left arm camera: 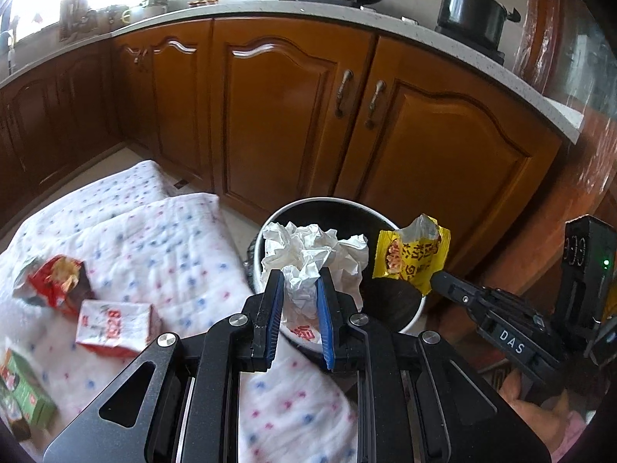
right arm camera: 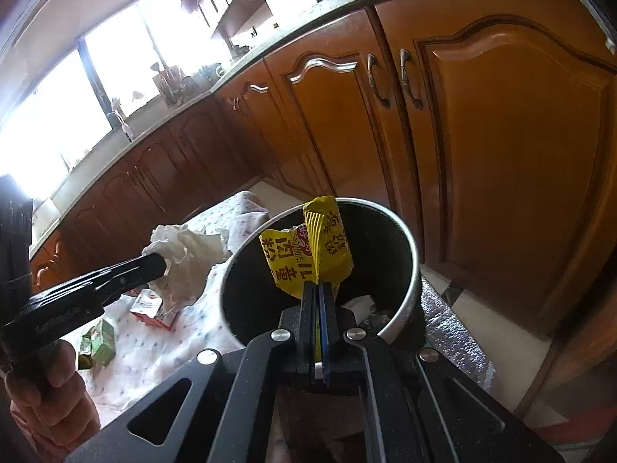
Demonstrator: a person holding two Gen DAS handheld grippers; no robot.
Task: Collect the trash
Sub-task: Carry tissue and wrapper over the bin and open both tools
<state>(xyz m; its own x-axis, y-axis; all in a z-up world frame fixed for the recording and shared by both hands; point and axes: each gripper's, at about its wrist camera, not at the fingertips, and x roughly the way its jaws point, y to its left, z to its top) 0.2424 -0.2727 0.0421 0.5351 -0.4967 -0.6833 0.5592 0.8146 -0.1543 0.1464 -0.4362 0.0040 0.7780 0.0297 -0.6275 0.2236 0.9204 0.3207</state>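
While both loads hang over bin (right arm camera: 408,270): left gripper (left arm camera: 299,281) clamps tissue wad (left arm camera: 312,254), right gripper (right arm camera: 317,289) clamps yellow wrapper (right arm camera: 308,254). Centre over opening, release low.

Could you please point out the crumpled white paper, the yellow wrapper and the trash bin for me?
crumpled white paper (left arm camera: 308,254): left wrist view, on its crinkled upper part above the fingers.
yellow wrapper (right arm camera: 331,250): right wrist view, on its printed front face.
trash bin (right arm camera: 408,270): right wrist view, on its pale right rim.
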